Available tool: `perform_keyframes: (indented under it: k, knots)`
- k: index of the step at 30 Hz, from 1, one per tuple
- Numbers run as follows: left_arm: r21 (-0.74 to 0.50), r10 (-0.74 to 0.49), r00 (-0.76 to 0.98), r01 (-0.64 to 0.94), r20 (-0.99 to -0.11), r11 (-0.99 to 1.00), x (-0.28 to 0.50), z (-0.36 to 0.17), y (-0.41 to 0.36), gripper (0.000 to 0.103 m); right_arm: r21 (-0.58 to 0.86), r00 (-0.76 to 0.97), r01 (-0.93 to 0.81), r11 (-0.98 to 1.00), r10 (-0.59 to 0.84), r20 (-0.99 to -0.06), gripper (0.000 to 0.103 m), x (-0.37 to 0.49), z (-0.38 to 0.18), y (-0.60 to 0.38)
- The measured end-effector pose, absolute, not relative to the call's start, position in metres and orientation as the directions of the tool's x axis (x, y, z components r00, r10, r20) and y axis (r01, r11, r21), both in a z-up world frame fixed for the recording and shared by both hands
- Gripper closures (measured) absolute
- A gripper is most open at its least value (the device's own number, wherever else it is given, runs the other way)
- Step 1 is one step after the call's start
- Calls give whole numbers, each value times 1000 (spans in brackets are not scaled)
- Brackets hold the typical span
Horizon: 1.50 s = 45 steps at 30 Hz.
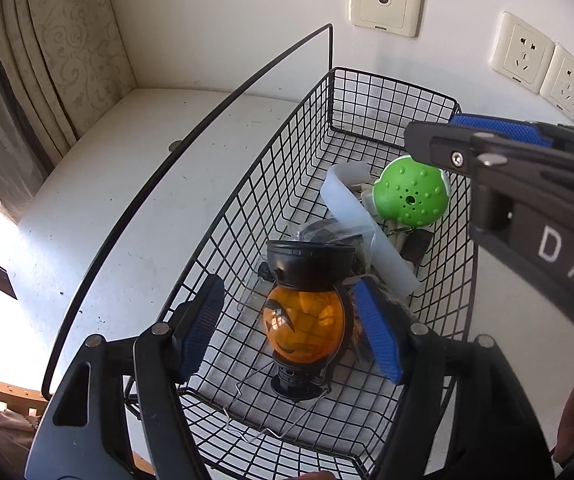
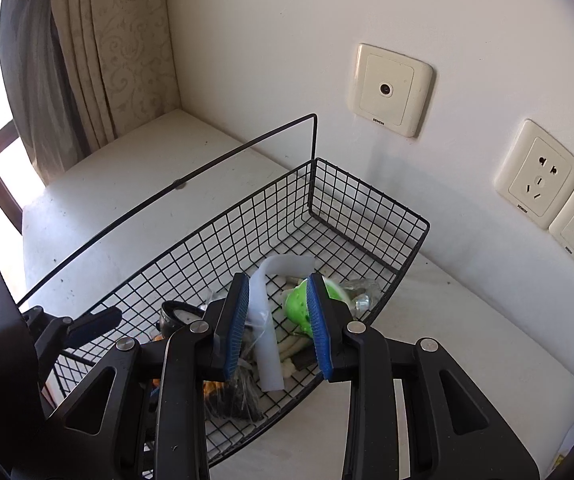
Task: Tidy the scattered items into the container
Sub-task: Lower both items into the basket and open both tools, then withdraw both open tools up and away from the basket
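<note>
A black wire basket (image 1: 271,168) (image 2: 367,208) stands on a white table by the wall. Inside lie an orange pumpkin lantern (image 1: 305,322) with black cap and base, a green dotted ball (image 1: 409,192) (image 2: 299,304), a white curved plastic strip (image 1: 351,208) (image 2: 265,320) and dark plastic-wrapped items (image 1: 327,232). My left gripper (image 1: 291,332) is open above the basket, its blue pads either side of the lantern without touching it. My right gripper (image 2: 279,328) is open and empty over the basket, above the strip and ball; it also shows in the left wrist view (image 1: 507,152).
The white table (image 1: 127,184) (image 2: 447,352) meets the wall, which carries three sockets (image 1: 385,0) (image 2: 391,88). A patterned curtain (image 1: 59,52) hangs at the left by a bright window. The basket's tall wire handle (image 1: 215,108) arches over its left side.
</note>
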<state>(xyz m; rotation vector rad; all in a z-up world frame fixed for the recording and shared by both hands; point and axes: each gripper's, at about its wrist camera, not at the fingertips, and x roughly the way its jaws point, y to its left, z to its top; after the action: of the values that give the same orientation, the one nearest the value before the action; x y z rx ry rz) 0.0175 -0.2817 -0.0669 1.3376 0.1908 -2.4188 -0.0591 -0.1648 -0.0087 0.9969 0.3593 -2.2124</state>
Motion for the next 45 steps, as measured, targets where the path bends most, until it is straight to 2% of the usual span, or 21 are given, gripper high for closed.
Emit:
perform_keyframes:
  k: [16,23,45]
  knots:
    - [55,-265,-506,391,-821,-919,31,-44,-279,38,18,-510,652,-758,-456,-730,72,-53,10,-148]
    - [37,-276,-520,424,-808,-905,43,-28,-285,38,15,-526,636,-771,-448,-723,61,-49,18,-138]
    - [32,-340,-528,507,-778,-861,76,-3,-292,38,22,-531,631,-775,-452,-717,50,-36,31,-118]
